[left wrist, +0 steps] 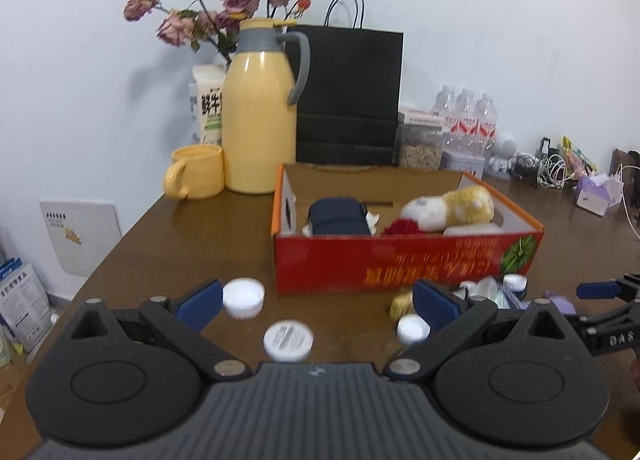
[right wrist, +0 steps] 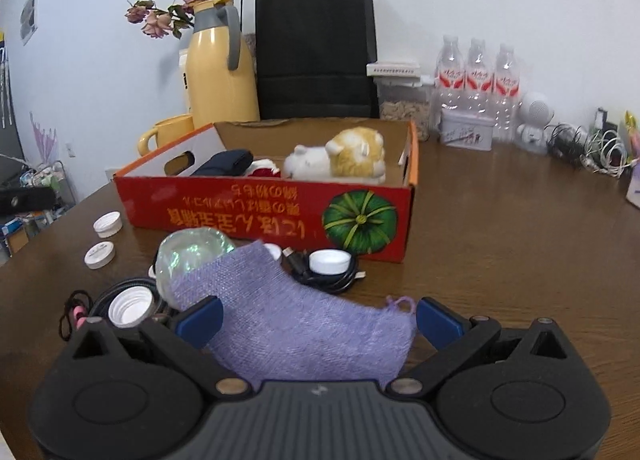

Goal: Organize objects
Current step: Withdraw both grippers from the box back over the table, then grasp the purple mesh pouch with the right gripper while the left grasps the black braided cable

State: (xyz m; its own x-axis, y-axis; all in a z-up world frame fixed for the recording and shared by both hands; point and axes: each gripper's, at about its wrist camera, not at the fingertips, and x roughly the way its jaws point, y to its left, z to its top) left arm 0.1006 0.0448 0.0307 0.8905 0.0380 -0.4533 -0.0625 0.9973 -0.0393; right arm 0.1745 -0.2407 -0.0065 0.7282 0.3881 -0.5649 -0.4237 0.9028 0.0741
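A red cardboard box (left wrist: 400, 260) (right wrist: 260, 215) stands on the brown table, holding a yellow-white plush toy (left wrist: 452, 205) (right wrist: 344, 157), a dark blue pouch (left wrist: 340, 217) and something red. My left gripper (left wrist: 318, 306) is open above the table, and a white cap (left wrist: 288, 340) lies between its fingers. Two more white caps (left wrist: 243, 297) (left wrist: 413, 328) lie near its pads. My right gripper (right wrist: 319, 322) is open around a purple knitted cloth (right wrist: 288, 324), which rests on the clutter. A clear shiny wrapper (right wrist: 188, 256), a black cable (right wrist: 332, 280) and white caps (right wrist: 330, 262) (right wrist: 130, 308) lie beside the cloth.
A yellow thermos (left wrist: 260, 119), a yellow mug (left wrist: 196, 171), dried flowers, a black paper bag (left wrist: 348, 91), a jar and water bottles (right wrist: 476, 79) line the back wall. A white speaker and tangled cables (right wrist: 592, 147) sit at the far right. The table's left edge drops off near the caps (right wrist: 100, 255).
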